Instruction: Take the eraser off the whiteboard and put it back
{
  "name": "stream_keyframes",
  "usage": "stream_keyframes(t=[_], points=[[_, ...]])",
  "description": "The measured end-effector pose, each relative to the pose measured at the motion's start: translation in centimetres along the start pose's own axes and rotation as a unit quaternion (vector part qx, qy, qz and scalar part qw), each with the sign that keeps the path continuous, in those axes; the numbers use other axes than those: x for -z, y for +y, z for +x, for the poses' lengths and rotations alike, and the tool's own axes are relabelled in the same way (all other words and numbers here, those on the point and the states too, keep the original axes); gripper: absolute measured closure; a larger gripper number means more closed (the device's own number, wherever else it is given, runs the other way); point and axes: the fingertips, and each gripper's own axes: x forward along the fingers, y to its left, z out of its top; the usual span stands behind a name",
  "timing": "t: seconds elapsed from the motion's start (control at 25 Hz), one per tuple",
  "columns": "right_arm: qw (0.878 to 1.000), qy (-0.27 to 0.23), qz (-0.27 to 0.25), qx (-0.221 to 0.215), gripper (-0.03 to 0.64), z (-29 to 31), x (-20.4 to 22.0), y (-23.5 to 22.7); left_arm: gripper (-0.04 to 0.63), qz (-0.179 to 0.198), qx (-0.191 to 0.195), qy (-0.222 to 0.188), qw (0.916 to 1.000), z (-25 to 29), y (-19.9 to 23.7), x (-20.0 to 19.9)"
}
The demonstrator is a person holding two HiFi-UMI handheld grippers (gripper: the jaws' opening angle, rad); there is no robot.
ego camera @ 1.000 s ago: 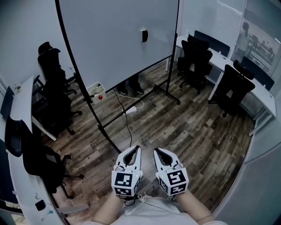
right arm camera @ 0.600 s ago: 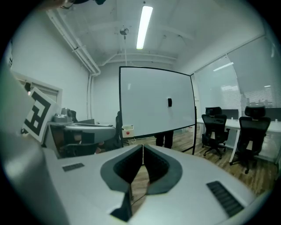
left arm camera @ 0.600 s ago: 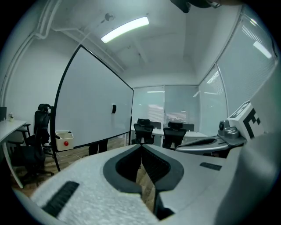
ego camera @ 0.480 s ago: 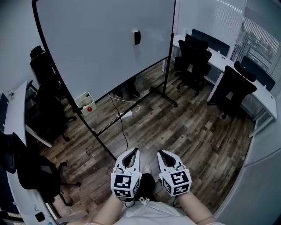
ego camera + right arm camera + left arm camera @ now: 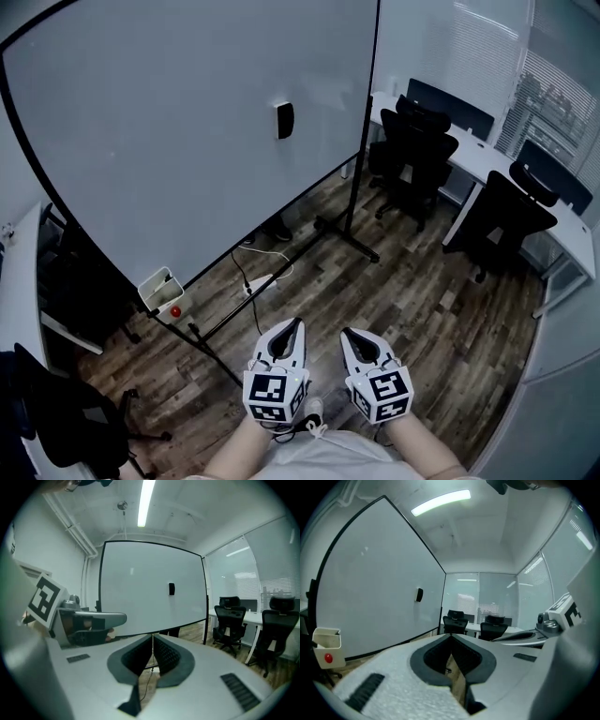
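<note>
- Up ahead of the left gripper (image 5: 290, 325) and right gripper (image 5: 350, 335), the eraser (image 5: 284, 120) is stuck high on the whiteboard (image 5: 159, 150). It's well apart from both, so I'd guess this is just the approach.
- Two grippers, side by side, both clenched with nothing inside. They're probably kept closed because nothing's in reach yet.
- Count: one eraser, one board, one little white box (image 5: 157, 289) off to their left on the board's stand, and at least three black chairs (image 5: 414, 150) ahead-right.

black office chairs (image 5: 412, 155) by a white desk (image 5: 483, 155); cable (image 5: 255, 309) on wood floor (image 5: 422, 300)
</note>
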Motion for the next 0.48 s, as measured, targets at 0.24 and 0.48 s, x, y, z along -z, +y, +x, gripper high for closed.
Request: stream_keyframes(t=[0.24,0.48], points=[[1.000,-0.006,0.000,0.000,0.588,6.5,-2.5,-4.1,0.577,0.009,-0.018,-0.016,0.9997,6.3,4.1,-2.8],[0.999,-0.003,0.002,-0.035,0.588,12.3,-3.8,-7.2,0.577,0.014,-0.061,-0.013,0.9980,10.2,7.1,-3.5]])
